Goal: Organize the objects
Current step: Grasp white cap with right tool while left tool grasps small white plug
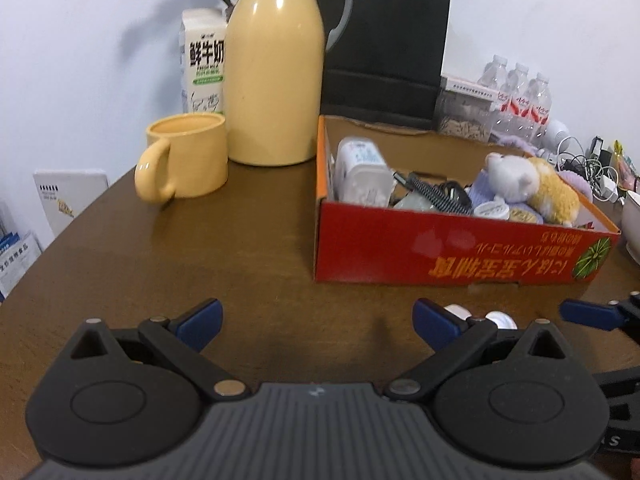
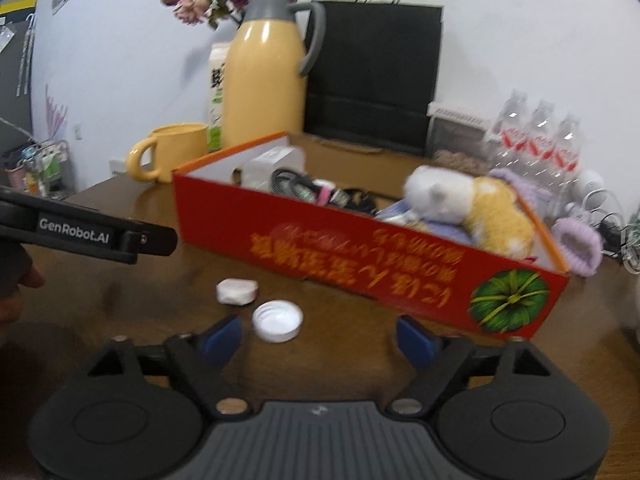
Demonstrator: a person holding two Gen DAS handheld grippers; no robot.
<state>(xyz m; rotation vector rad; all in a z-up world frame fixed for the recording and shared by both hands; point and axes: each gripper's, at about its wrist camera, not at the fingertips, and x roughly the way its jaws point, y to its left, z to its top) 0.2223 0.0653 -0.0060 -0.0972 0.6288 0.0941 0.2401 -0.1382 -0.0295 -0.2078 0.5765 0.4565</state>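
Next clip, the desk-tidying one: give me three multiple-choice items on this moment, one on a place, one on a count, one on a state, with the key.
1. Where does the plush toy lie?
A. Inside the red box
B. On the table beside the mug
C. On top of the black bag

2. How many small white things lie loose on the table in front of the red box, in the right wrist view?
A. None
B. Two
C. Five

3. How do the jaws of the right gripper stand?
A. Clamped on the cap
B. Apart, with nothing between them
C. Clamped on the box edge

Key: 1 A, the toy sits among the box's contents. 2 B, a white cap and a white round piece. 3 B, only bare table shows between the blue pads.
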